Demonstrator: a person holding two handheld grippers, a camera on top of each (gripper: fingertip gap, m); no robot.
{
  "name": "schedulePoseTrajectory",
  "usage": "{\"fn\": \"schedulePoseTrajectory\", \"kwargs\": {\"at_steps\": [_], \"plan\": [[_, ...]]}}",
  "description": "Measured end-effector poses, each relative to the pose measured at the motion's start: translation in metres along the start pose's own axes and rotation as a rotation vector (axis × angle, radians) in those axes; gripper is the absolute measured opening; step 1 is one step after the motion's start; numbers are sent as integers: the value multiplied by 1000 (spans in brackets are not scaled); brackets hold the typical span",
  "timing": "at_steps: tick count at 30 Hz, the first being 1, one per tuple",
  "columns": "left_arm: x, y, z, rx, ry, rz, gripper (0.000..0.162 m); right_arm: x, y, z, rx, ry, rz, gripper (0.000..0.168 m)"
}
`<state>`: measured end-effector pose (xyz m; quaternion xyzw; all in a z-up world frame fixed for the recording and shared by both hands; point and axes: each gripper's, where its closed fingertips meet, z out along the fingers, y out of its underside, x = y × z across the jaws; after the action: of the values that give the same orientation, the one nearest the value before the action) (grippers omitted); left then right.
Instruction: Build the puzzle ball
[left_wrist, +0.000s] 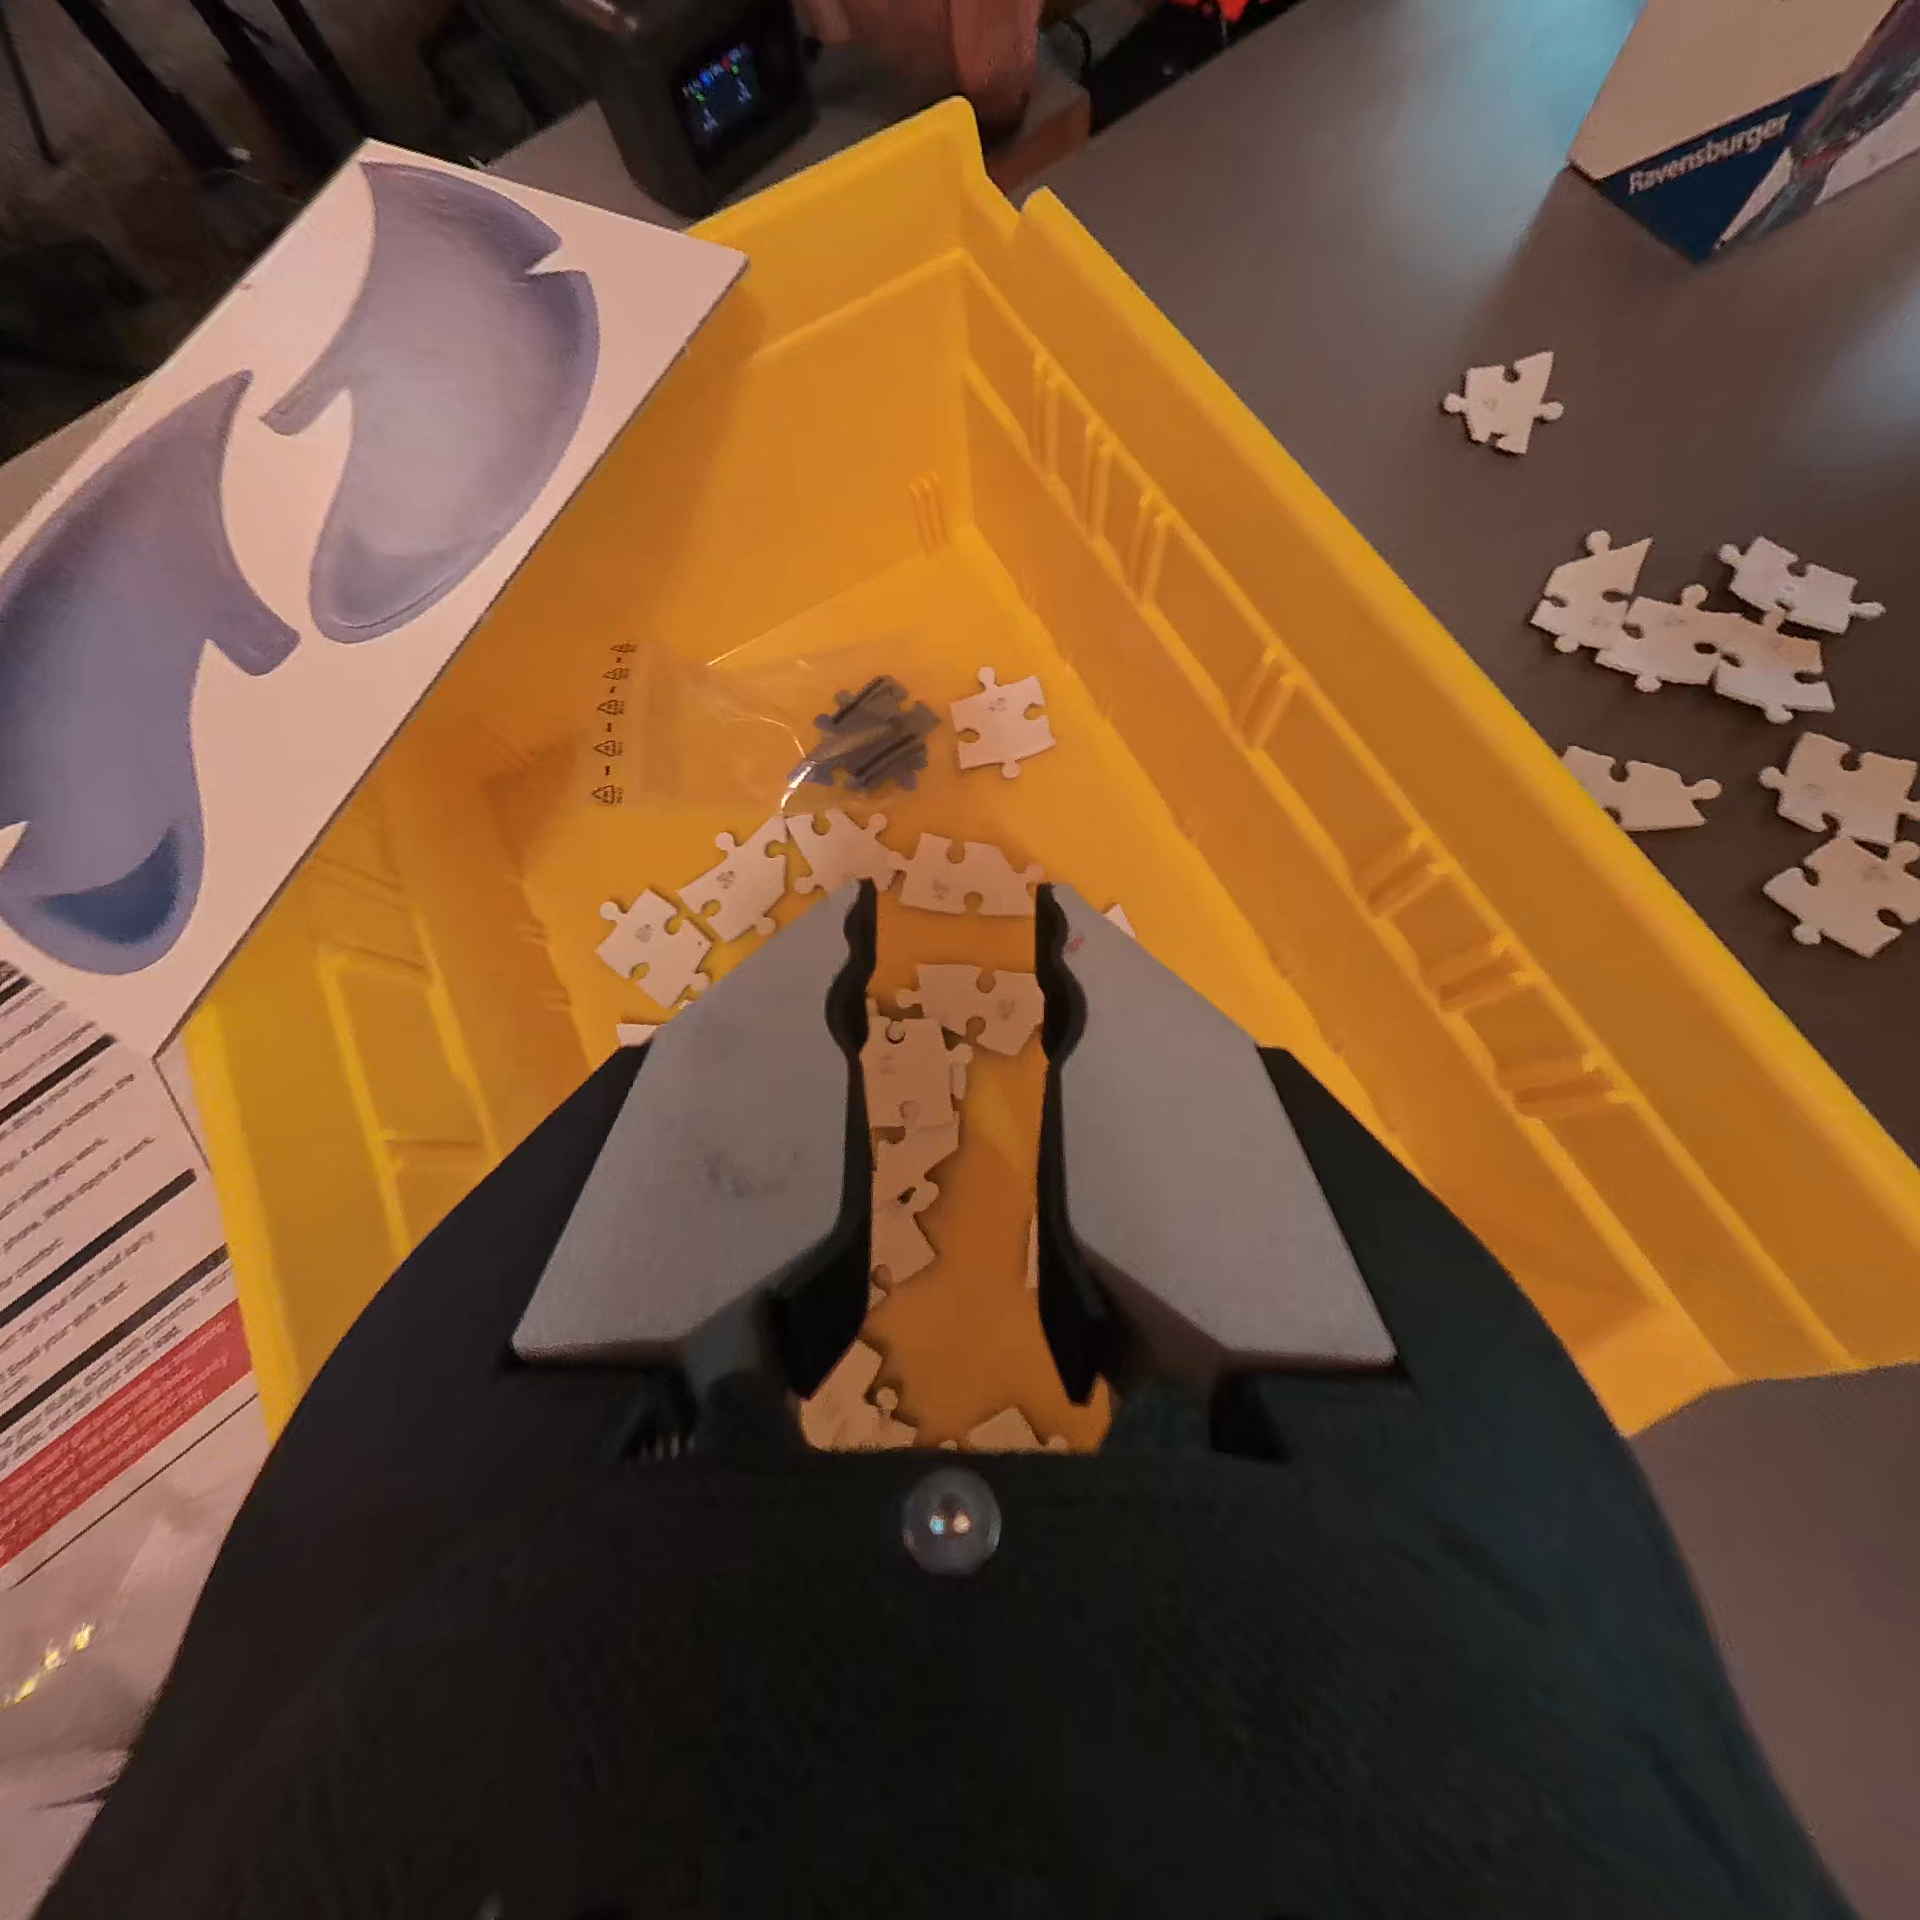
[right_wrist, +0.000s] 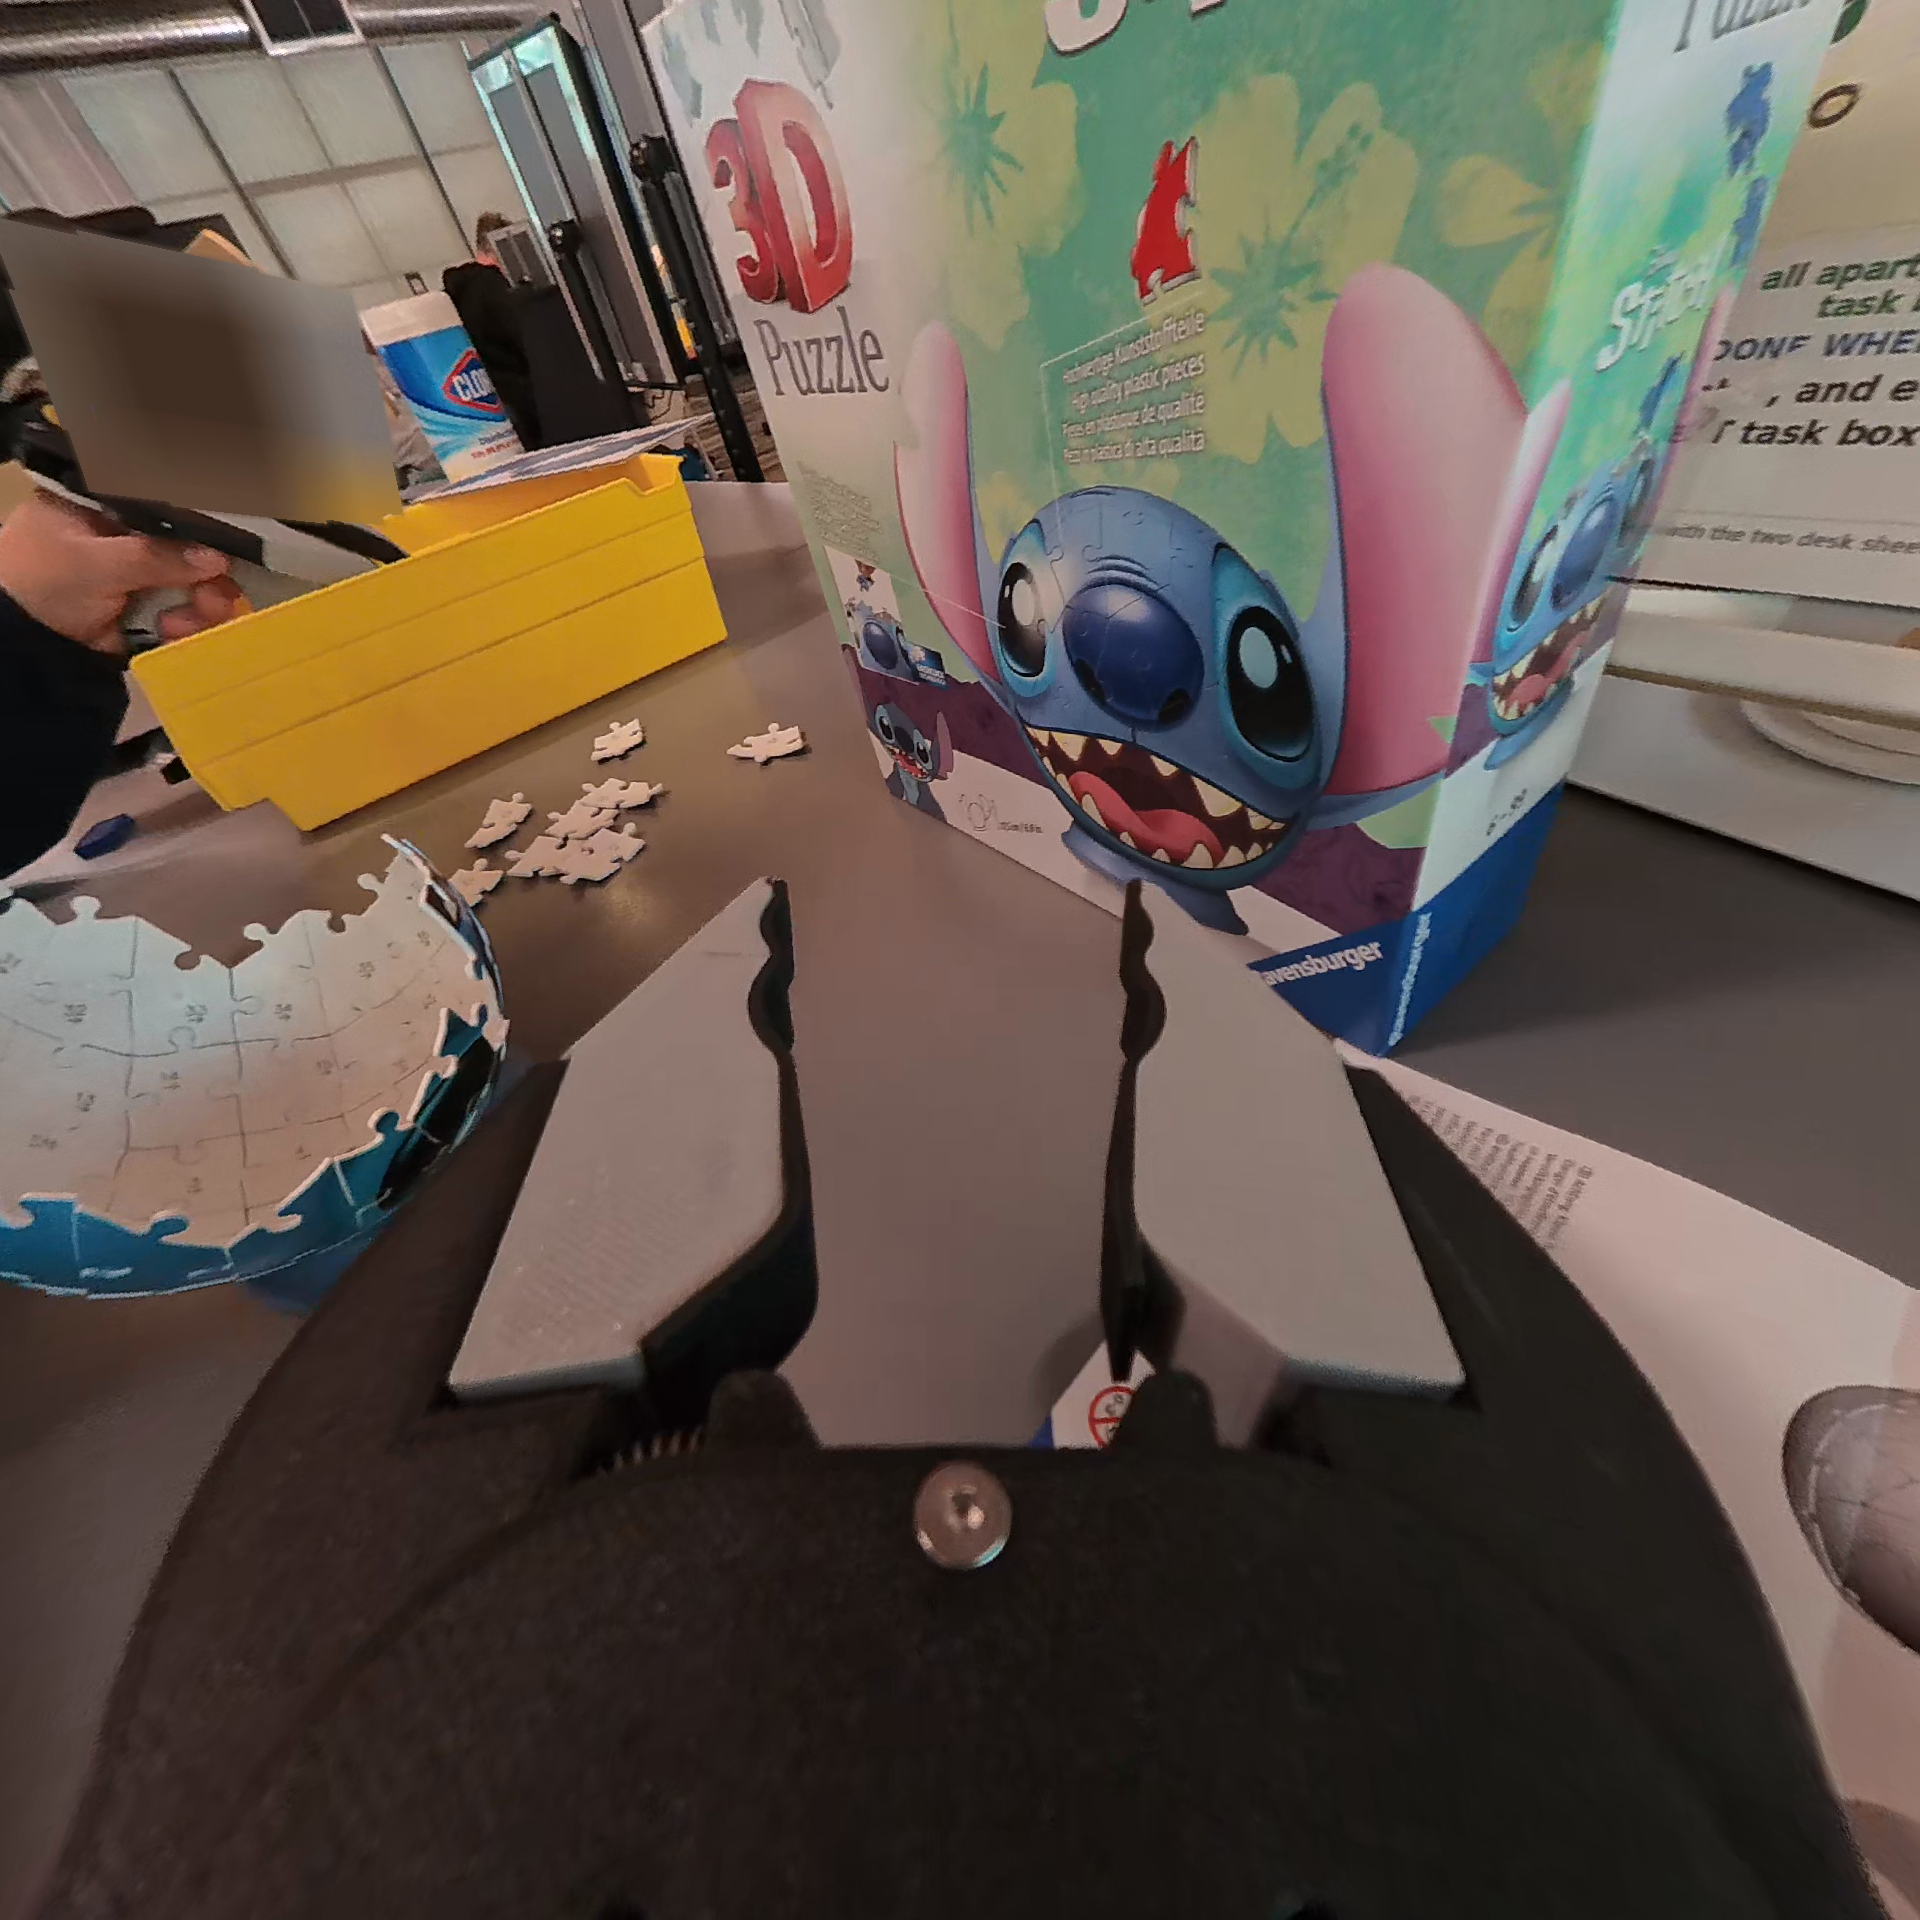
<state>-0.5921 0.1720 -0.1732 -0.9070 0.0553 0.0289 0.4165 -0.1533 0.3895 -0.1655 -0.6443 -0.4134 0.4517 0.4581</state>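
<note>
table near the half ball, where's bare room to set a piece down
Free: the grey table between the half ball, the puzzle box and the right gripper. Also bare between the yellow bin and the box. Crowded: loose pieces beside the bin, and more pieces inside the bin.

Left claw (left_wrist: 954, 894) open inside yellow bin (left_wrist: 1195, 582), walls close on both sides, white card (left_wrist: 343, 499) overhanging its far rim, bare tabletop (right_wrist: 935, 1039) before right claw (right_wrist: 951, 896), puzzle box (right_wrist: 1247, 499) blocking ahead, half-built ball (right_wrist: 239, 1081) at left
</note>
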Motion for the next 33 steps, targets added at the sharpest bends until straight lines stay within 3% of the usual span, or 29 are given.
{"fn": "schedulePoseTrajectory", "kwargs": {"at_steps": [8,16,33], "plan": [[-4,4,-1,3,-9,-63,34,3,2,2,-14,11,3,67],[-19,-41,-55,316,-44,-122,26,1,3,3,-28,8,-7,67],[-25,-22,-30,214,-96,-101,32,0,6,6,-53,-7,-1,67]]}}
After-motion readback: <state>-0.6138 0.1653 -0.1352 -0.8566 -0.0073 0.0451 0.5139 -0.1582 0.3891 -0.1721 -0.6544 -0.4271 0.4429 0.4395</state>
